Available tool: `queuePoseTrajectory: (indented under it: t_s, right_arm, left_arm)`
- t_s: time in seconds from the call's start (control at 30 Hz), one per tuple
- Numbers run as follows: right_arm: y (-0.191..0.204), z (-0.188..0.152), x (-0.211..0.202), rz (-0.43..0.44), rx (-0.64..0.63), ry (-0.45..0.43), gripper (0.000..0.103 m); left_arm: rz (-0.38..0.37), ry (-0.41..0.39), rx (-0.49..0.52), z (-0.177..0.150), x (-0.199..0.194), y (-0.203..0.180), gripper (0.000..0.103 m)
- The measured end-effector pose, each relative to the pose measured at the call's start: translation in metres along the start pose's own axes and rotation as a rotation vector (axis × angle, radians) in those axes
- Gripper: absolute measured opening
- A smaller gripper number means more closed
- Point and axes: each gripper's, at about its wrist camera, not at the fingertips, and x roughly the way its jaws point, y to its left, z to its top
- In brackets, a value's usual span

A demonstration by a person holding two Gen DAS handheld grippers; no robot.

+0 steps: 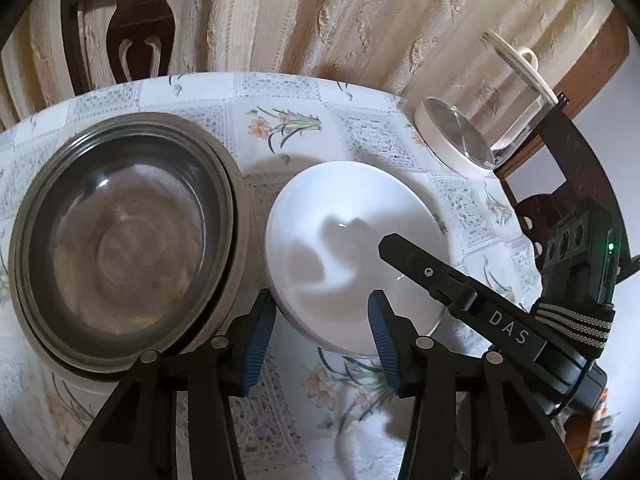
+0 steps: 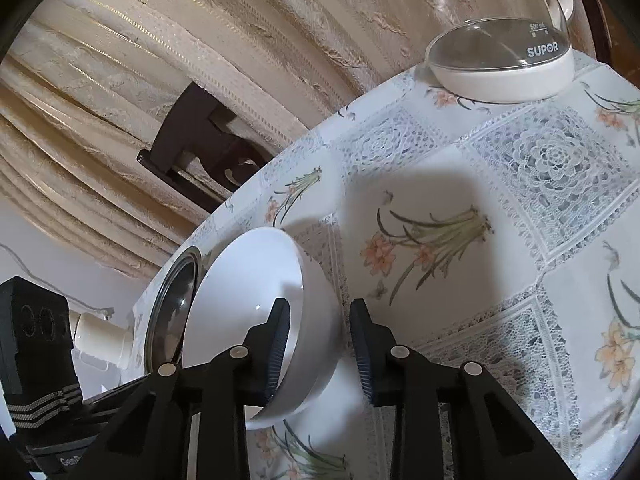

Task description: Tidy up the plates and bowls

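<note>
Left wrist view: white bowl (image 1: pixel 352 248) not yet nested in glass bowl (image 1: pixel 120 240) just left; both grippers (image 1: pixel 320 332) (image 2: pixel 320 352) wide, straddling its rim.

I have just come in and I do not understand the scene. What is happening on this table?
A person holds two grippers over a flowered tablecloth. The right gripper is open, with its fingers on either side of the white bowl's rim. The left gripper is open too, at the bowl's near edge. Grey stacked bowls stand beside it, a glass kettle further back.
</note>
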Motion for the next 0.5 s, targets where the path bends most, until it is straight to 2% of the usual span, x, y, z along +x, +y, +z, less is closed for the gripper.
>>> queuePoseTrajectory:
  t_s: [0.3,0.5]
  right_arm:
    - [0.001,0.001,-0.001,-0.014,-0.001,-0.010,0.032]
    - [-0.005,0.005,-0.010,-0.027,0.015,-0.042,0.032]
  left_arm:
    - [-0.009,-0.003,-0.018,0.001,0.000,0.003,0.048]
    - [-0.007,-0.005,0.006,0.005,0.005,-0.004,0.048]
